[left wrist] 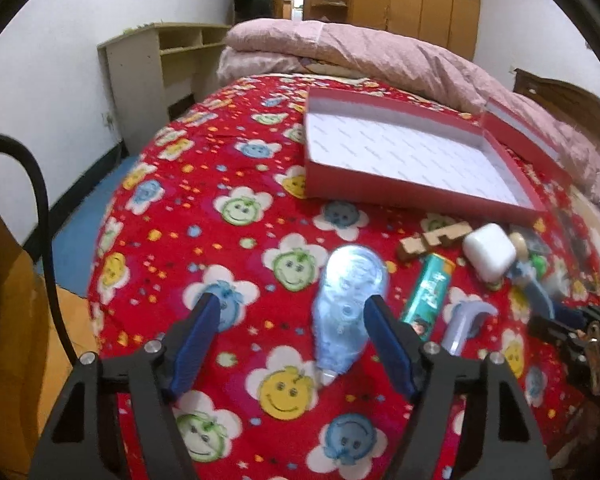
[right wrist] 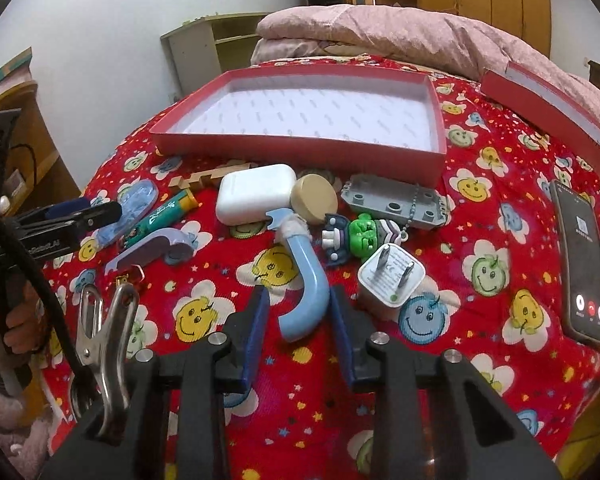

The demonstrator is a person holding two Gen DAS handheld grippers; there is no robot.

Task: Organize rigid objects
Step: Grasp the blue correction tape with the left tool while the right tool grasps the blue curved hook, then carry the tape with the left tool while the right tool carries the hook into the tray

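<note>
Right tongs (right wrist: 298, 312), open, straddle the curved blue handle (right wrist: 306, 292) lying on the bed (right wrist: 380, 420), its long axis pointing toward the red box (right wrist: 300, 148); left tongs (left wrist: 296, 320), open, flank the correction-tape dispenser (left wrist: 346, 304).

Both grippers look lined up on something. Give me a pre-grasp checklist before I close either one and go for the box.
1. Left gripper open around the clear blue correction tape: ok, open; the tape lies between the fingers, nearer the right one.
2. Right gripper open around the curved blue handle: ok, a finger on each side.
3. Fingers touching the handle: cannot tell.
4. Red box free to receive items: ok, the white lining shows with nothing in it.
5. Neighbours clear of the right gripper's close: not ok, the white plug adapter sits right beside the right finger.
6. Phone out of the path: ok, far right.
</note>
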